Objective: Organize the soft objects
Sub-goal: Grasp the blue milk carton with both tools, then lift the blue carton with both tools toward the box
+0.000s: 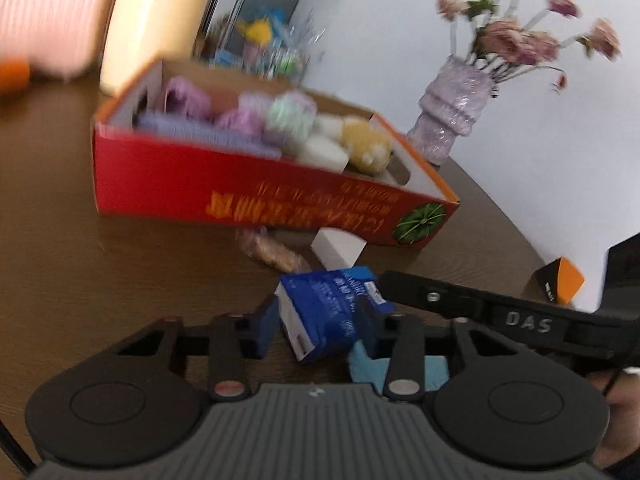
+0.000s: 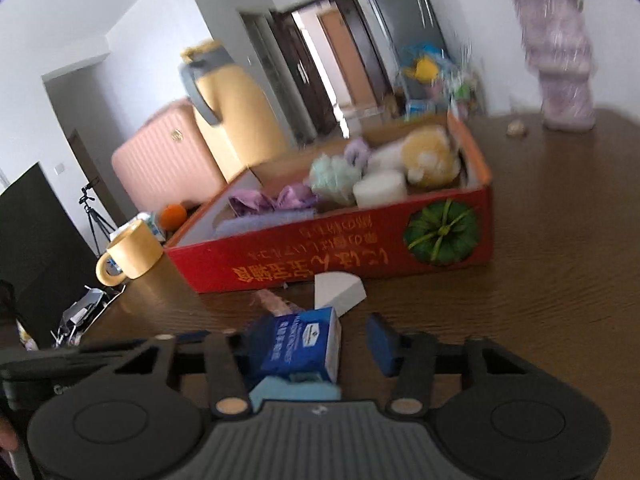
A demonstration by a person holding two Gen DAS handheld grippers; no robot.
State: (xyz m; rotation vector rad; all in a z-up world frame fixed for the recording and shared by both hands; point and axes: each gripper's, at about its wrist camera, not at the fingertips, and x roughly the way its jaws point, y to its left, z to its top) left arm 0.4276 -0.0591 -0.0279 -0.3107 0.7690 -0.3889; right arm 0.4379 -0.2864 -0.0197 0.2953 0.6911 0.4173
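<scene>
A blue tissue pack [image 1: 324, 312] sits tilted between the blue pads of my left gripper [image 1: 320, 320], and both pads touch it. In the right wrist view the same tissue pack [image 2: 296, 344] leans on the left finger of my right gripper [image 2: 318, 336]. The right pad [image 2: 382, 344] stands clear of it, so that gripper is open. A light blue sponge [image 2: 296, 392] lies under the pack. A red cardboard box [image 1: 240, 184] behind holds a yellow plush [image 1: 366, 144], white sponges and several pastel soft items. A white sponge wedge [image 1: 338, 246] and a pinkish item [image 1: 272, 250] lie in front of the box.
On the brown table stand a lilac vase with flowers [image 1: 452, 112] at the right, a yellow mug [image 2: 130, 254] and an orange [image 2: 173, 216] at the left. A small orange-and-black box [image 1: 560, 280] sits by the right edge. A yellow jug [image 2: 236, 112] and a pink suitcase [image 2: 164, 160] stand behind.
</scene>
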